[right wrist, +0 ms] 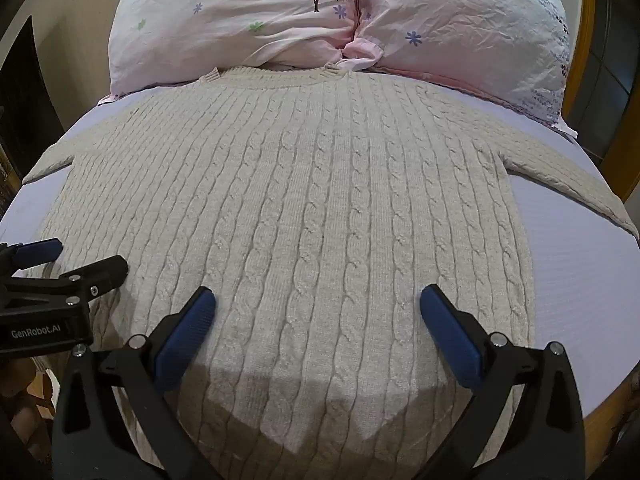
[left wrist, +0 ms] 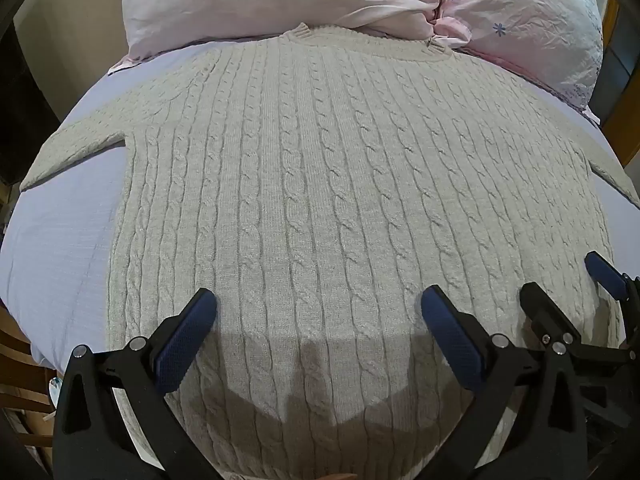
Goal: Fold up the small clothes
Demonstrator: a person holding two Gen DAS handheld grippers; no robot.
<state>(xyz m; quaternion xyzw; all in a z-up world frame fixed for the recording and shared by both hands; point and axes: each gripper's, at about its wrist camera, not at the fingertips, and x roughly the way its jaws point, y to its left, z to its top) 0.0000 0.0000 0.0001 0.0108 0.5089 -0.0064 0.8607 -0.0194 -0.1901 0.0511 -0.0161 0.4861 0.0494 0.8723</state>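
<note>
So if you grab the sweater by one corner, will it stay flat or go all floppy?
Probably floppy: the sweater is soft knit lying limp on the bed sheet. Its thick cables suggest some weight, so it would likely sag and drag.

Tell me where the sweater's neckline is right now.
In both wrist views the sweater's ribbed neckline lies at the far end of the bed, top centre of frame, its edge meeting the two floral pillows where they join.

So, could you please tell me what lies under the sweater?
The sweater lies flat on a lavender sheet, visible beside it. Anything beneath its body is covered.
</note>
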